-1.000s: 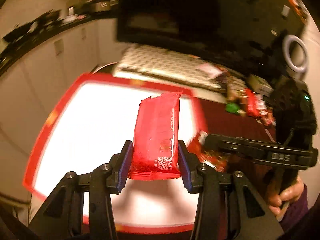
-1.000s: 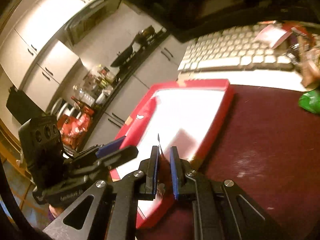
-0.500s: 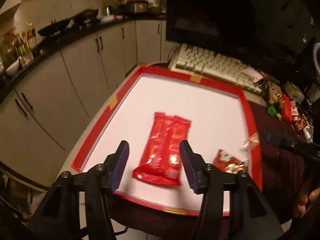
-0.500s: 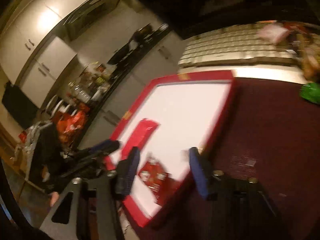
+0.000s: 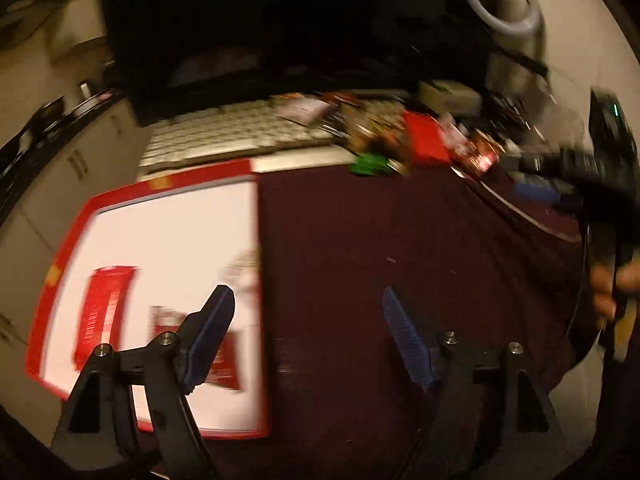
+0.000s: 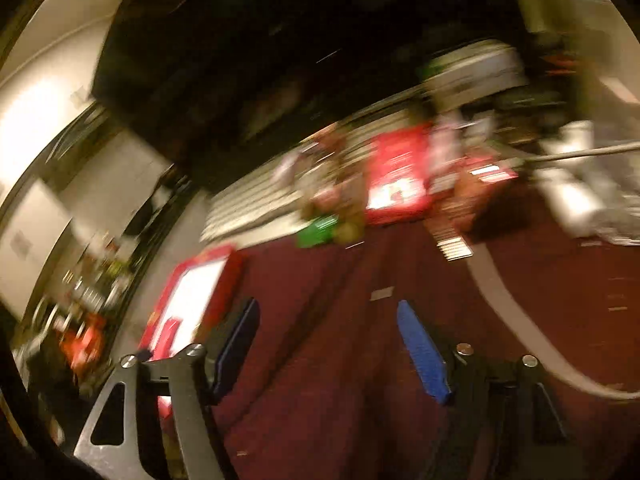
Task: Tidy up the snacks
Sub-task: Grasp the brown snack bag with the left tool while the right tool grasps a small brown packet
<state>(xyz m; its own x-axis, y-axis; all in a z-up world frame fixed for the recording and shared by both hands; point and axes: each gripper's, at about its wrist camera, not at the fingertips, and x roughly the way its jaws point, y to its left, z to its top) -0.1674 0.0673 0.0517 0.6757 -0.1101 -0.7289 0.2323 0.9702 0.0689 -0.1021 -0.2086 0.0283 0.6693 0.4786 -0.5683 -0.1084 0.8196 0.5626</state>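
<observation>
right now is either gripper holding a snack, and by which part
Nothing is held. The left gripper and right gripper are both open and empty; two red packets lie on the tray.

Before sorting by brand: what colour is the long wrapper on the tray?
Red wrapper; left wrist view.

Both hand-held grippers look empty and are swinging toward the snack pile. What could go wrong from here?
Both views are motion-blurred, so the open right hand-held gripper may misjudge the crowded snack pile and knock packets onto the keyboard. The open left hand-held gripper could clip the tray rim.
</observation>
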